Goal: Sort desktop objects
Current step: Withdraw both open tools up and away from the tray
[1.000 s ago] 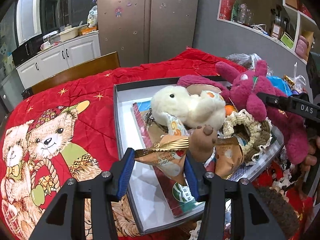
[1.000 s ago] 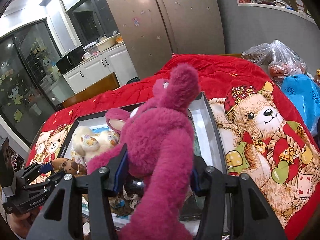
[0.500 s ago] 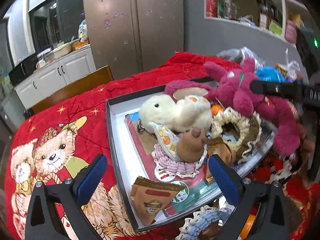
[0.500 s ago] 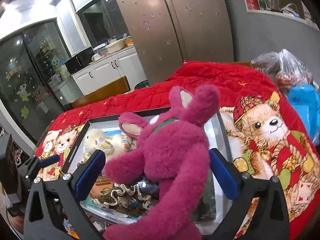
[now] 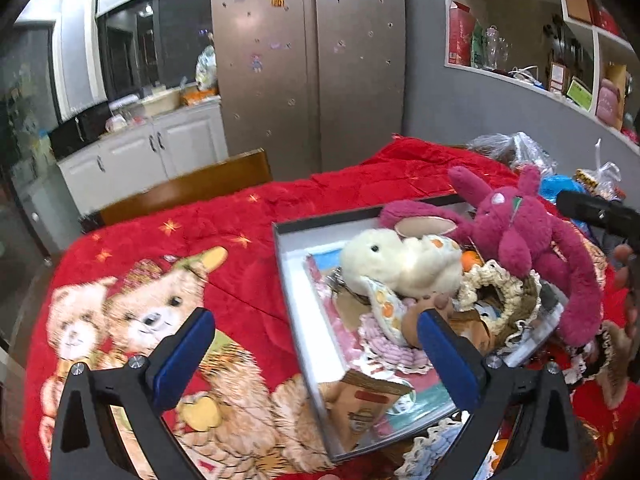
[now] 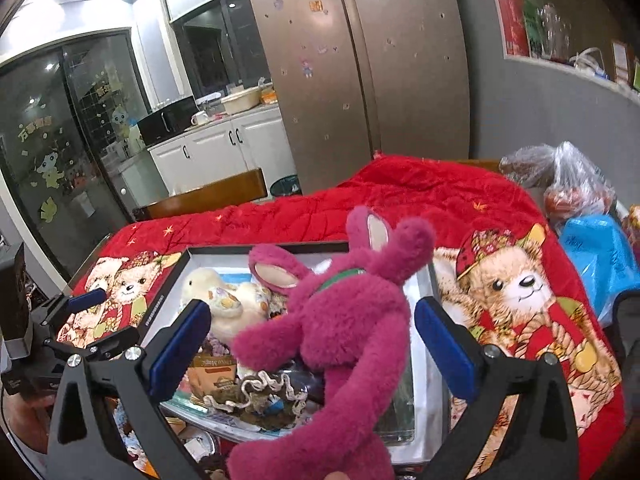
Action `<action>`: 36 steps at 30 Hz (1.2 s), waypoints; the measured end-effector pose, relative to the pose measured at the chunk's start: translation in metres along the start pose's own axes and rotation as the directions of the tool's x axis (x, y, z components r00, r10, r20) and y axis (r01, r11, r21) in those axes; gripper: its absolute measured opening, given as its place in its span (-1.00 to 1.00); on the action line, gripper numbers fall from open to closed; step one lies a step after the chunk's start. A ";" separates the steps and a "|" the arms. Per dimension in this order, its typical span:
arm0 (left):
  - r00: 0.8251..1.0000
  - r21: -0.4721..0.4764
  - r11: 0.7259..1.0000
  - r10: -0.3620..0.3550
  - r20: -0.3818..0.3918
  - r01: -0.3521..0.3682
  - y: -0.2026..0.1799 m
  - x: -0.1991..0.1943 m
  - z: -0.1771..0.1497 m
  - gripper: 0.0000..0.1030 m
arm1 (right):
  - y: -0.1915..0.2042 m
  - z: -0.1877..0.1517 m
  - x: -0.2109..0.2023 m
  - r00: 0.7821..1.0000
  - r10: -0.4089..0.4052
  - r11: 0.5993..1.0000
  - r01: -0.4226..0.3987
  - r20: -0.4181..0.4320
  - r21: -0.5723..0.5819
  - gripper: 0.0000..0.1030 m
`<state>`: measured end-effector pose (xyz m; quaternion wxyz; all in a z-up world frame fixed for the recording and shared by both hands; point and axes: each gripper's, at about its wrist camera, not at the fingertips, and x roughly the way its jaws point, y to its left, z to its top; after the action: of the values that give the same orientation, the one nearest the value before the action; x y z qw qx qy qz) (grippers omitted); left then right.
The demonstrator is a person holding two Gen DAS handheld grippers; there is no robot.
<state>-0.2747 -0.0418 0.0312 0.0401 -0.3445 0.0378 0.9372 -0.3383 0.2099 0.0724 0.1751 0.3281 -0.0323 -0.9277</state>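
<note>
Honestly nothing readable is showing up here. Print on the brown snack packet is blurring out, same with the yellow window stickers

1. One box.
2. Two plush toys: one magenta, one cream.
3. One brown packet.
4. Two grippers: left, right.
5. One chair.

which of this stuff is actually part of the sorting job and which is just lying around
Part of the job:
- box
- magenta plush bunny
- cream plush toy
- brown snack packet
- crocheted basket

Just lying about:
- red bear blanket
- plastic bags
- blue bag
- fridge
- wooden chair
</note>
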 end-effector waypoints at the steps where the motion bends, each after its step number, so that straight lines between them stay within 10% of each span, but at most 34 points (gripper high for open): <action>1: 1.000 -0.001 1.000 0.005 0.008 -0.005 0.000 -0.003 0.001 1.00 | 0.002 0.001 -0.004 1.000 -0.015 1.000 0.015 0.013 -0.012 1.00; 19: 0.957 -0.102 0.995 0.038 0.287 -0.009 -0.020 -0.189 0.011 1.00 | 0.042 0.008 -0.184 0.946 -0.082 0.996 0.084 0.315 0.007 1.00; 29: 0.935 -0.136 0.978 0.192 0.298 -0.157 -0.047 -0.244 -0.077 1.00 | 0.081 -0.073 -0.283 0.877 -0.095 0.994 0.111 0.471 -0.005 1.00; 36: 0.930 -0.189 0.979 0.137 0.342 -0.075 -0.058 -0.244 -0.153 1.00 | 0.101 -0.159 -0.276 0.906 -0.115 0.988 0.147 0.408 -0.046 1.00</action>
<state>0.0147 -0.0116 0.0711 -0.0345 -0.1702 -0.0328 0.9843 -0.0092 0.2201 0.1303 0.1143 0.1240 -0.0103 -0.9856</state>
